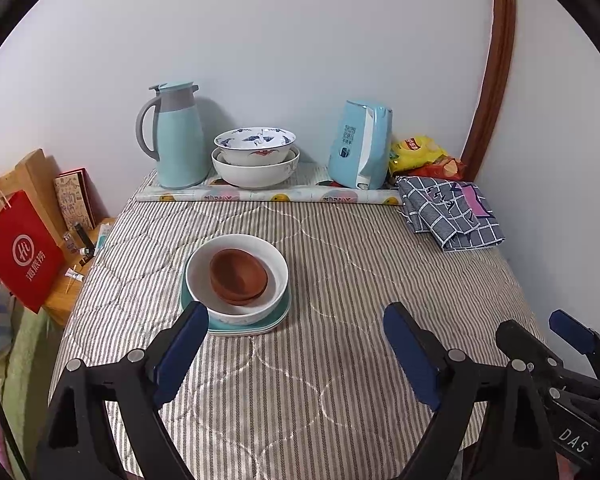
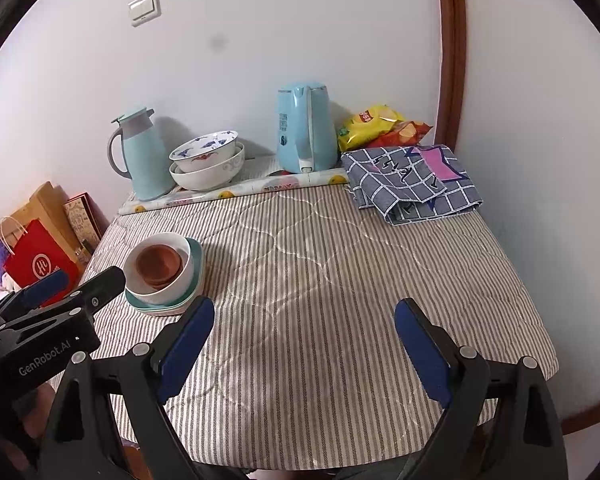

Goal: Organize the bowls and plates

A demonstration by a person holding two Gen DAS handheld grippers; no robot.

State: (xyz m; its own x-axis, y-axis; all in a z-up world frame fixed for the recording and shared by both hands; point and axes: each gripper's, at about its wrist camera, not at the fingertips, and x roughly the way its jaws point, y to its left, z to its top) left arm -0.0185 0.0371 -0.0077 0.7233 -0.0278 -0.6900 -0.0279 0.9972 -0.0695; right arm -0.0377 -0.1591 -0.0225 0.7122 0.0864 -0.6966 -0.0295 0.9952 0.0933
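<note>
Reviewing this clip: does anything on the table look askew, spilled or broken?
Nothing spilled or broken. The brown bowls sit slightly off-centre inside the white bowl, and the checked cloth lies loosely crumpled at the far right. Both bowl stacks look stable.

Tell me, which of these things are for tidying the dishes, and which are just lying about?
For the job: brown bowls, white bowl, green plates, patterned bowls by the wall.

Lying about: flask, kettle, crisp packets, checked cloth, red bag.

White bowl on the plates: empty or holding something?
Holding something: the white bowl has brown bowls nested inside and sits on the teal plates.
</note>
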